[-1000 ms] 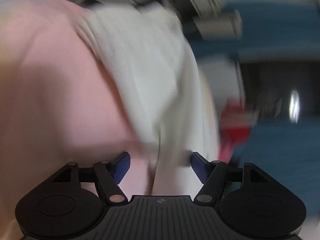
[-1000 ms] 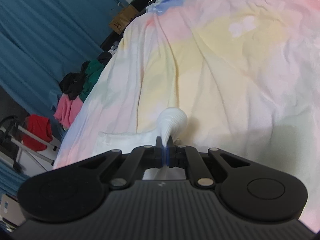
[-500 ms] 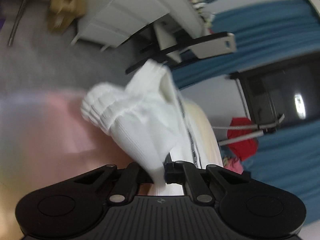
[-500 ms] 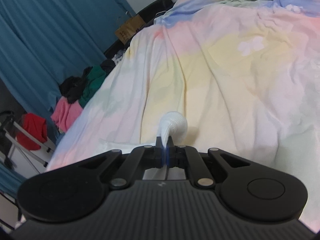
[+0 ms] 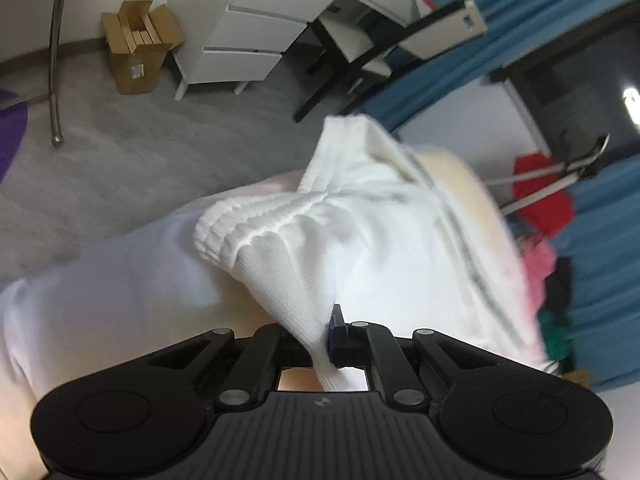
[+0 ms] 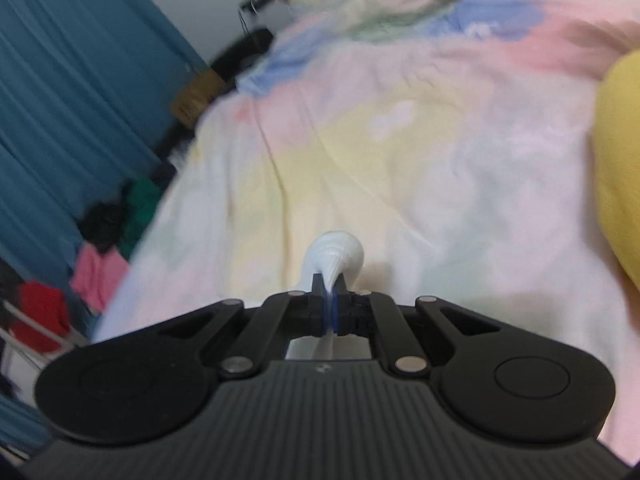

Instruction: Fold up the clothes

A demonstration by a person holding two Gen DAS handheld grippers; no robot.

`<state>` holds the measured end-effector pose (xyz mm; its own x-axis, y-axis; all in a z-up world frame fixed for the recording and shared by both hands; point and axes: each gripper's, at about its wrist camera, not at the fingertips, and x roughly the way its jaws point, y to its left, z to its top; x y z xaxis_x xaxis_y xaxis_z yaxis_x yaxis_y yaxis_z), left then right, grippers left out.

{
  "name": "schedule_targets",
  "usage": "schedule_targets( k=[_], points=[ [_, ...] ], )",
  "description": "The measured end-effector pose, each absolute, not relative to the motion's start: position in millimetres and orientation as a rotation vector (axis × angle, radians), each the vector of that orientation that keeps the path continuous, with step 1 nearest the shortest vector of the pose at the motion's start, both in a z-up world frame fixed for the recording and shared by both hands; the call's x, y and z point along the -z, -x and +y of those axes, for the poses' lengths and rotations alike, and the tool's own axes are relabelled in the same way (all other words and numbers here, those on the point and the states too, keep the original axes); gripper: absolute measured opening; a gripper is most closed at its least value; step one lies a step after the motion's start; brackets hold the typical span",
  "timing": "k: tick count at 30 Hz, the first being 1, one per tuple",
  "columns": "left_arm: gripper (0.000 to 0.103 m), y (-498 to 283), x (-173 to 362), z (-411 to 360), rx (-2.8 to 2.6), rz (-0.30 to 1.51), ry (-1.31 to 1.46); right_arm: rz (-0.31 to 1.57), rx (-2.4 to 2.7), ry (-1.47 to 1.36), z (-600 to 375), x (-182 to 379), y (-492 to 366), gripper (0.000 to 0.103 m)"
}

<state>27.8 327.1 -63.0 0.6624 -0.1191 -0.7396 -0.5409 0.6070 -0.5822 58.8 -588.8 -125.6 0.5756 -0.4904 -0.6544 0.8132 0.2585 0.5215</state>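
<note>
My left gripper [image 5: 326,336] is shut on a white ribbed garment [image 5: 360,240] with a gathered waistband and dark side stripes; the cloth bunches up just ahead of the fingers, above the pastel bed cover [image 5: 120,280]. My right gripper [image 6: 330,300] is shut on another edge of the white garment [image 6: 334,256], of which only a small bulging fold shows past the fingertips. It is held over the pastel bed cover [image 6: 400,160].
Left wrist view: grey floor, a cardboard box [image 5: 138,46], white drawers [image 5: 248,28], a black chair [image 5: 360,52], blue curtains, a rack with red cloth [image 5: 540,192]. Right wrist view: a yellow item [image 6: 620,168] at right, a pile of clothes [image 6: 104,240] by the blue curtain at left.
My left gripper was open over the white garment, then shut on it and lifted it. My right gripper stayed shut on the cloth and moved further over the bed; the yellow item came into view.
</note>
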Motion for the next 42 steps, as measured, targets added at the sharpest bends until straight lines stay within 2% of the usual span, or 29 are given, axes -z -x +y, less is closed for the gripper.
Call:
schedule_targets(
  k=[3, 6, 8, 10, 11, 12, 13, 15, 16, 21, 27, 32, 38, 42],
  points=[
    [0.009, -34.7, 73.4, 322.2, -0.298, 0.875, 0.823, 0.528, 0.935, -0.957, -597.3, 145.0, -65.0, 0.006],
    [0.020, -35.5, 72.3, 314.0, -0.289, 0.882, 0.722, 0.604, 0.947, -0.960, -599.6, 157.5, -69.7, 0.009],
    [0.031, -31.4, 65.0, 306.2, -0.285, 0.885, 0.650, 0.577, 0.947, -0.972, -599.8, 151.9, -66.9, 0.009],
    [0.057, -30.6, 57.9, 298.0, -0.315, 0.880, 0.567, 0.535, 0.950, -0.966, -597.3, 142.1, -63.5, 0.013],
    [0.062, -30.9, 54.5, 294.0, -0.332, 0.876, 0.519, 0.516, 0.961, -0.931, -593.2, 133.5, -63.6, 0.019],
    [0.068, -31.1, 51.1, 290.0, -0.349, 0.871, 0.471, 0.498, 0.974, -0.890, -589.0, 124.6, -64.1, 0.032],
    [0.075, -29.5, 45.1, 283.6, -0.362, 0.854, 0.418, 0.469, 0.988, -0.831, -582.1, 114.9, -64.6, 0.040],
    [0.085, -26.3, 32.5, 270.1, -0.387, 0.817, 0.319, 0.406, 1.004, -0.704, -567.2, 95.6, -65.8, 0.068],
    [0.088, -25.8, 26.7, 263.0, -0.395, 0.801, 0.284, 0.376, 1.001, -0.642, -559.9, 86.4, -66.5, 0.071],
    [0.090, -35.3, -3.6, 211.3, -0.326, 0.693, 0.155, 0.335, 0.799, -0.502, -521.4, 50.2, -74.5, 0.073],
    [0.096, -79.1, -14.9, 96.8, -0.085, 0.633, 0.054, 0.399, 0.568, -0.413, -465.0, 37.9, -89.1, 0.072],
    [0.096, -141.1, 8.7, -24.3, 0.098, 0.633, -0.073, 0.428, 0.511, -0.415, -441.3, 41.4, -96.8, 0.072],
    [0.096, -210.6, 68.4, -158.2, 0.184, 0.581, -0.276, 0.423, 0.519, -0.394, -434.0, 52.4, -107.8, 0.072],
    [0.096, -256.6, 114.3, -218.0, 0.167, 0.569, -0.370, 0.418, 0.569, -0.433, -444.0, 68.4, -120.0, 0.072]
  ],
)
